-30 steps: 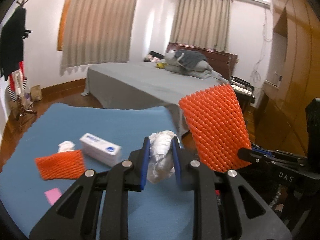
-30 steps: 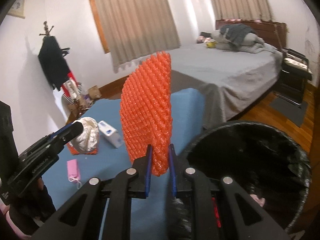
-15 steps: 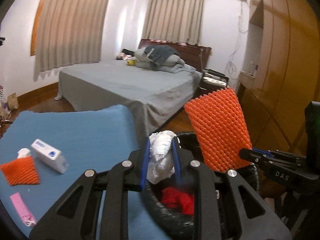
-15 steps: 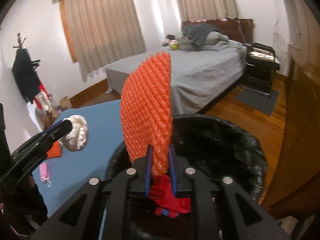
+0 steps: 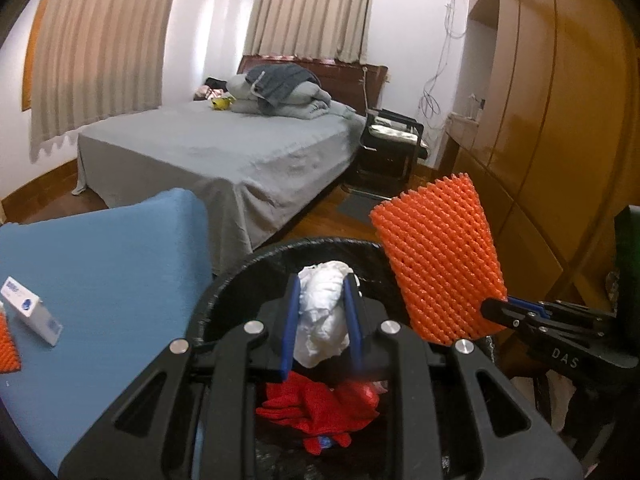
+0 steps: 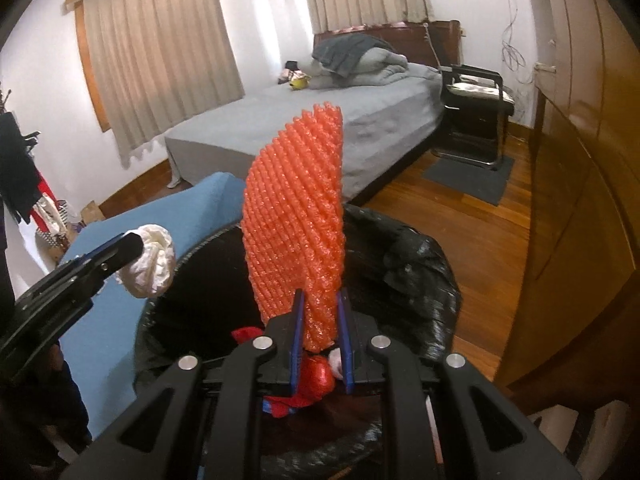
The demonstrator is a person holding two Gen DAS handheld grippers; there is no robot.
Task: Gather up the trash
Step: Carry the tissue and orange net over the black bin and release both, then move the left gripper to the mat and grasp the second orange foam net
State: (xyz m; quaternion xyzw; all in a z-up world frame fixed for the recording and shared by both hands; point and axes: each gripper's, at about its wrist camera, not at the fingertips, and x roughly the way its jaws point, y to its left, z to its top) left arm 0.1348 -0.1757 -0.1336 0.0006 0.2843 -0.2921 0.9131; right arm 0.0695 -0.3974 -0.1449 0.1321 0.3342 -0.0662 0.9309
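Observation:
My left gripper [image 5: 320, 316] is shut on a crumpled white tissue [image 5: 323, 320] and hangs over the mouth of a black-lined trash bin [image 5: 240, 276]. My right gripper [image 6: 322, 332] is shut on the bottom edge of an orange foam net [image 6: 296, 224], which stands upright above the same bin [image 6: 404, 248]. Red trash [image 5: 316, 408] lies inside the bin. In the right wrist view the left gripper [image 6: 136, 250] with its tissue [image 6: 152, 266] comes in from the left. In the left wrist view the right gripper [image 5: 496, 312] holds the net [image 5: 436, 260] at the right.
A blue-covered table [image 5: 100, 272] sits left of the bin, with a white box [image 5: 30, 310] and another orange net [image 5: 8, 346] on it. Beyond are a grey bed [image 5: 224, 148], a black chair [image 5: 390, 152] and a wooden wardrobe [image 5: 560, 120] on the right.
Both grippers have swung from over the blue table to above the bin and dropped a little, each keeping hold of its piece. The bin's red contents have come into view.

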